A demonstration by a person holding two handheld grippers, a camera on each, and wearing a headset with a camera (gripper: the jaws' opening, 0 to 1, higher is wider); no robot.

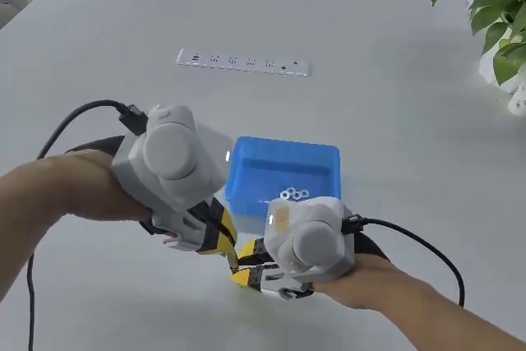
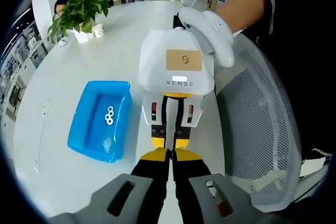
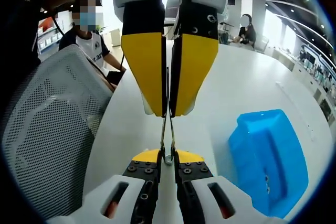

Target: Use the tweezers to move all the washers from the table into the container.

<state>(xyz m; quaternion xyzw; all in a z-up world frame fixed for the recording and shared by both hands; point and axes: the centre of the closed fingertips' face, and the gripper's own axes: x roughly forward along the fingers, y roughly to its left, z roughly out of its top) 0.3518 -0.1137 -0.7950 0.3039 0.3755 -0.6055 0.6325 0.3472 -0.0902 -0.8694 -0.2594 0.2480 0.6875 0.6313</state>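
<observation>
Tweezers (image 3: pixel 168 132): off the table, bridging the two grippers, long axis in line with both sets of jaws; which end is the tip I cannot tell.
Left gripper (image 3: pixel 169 113): yellow jaws clenched on one end.
Right gripper (image 3: pixel 167 157): jaws pinching the other end, facing the left one.
Washers (image 2: pixel 109 115): clustered inside blue container (image 2: pixel 84 135), just beside the grippers on white table (image 1: pixel 386 121).

White table (image 1: pixel 394 121): blue container (image 1: pixel 283 172) near front, power strip (image 1: pixel 243 62) farther back, potted plant (image 2: pixel 79 14) at edge.
</observation>
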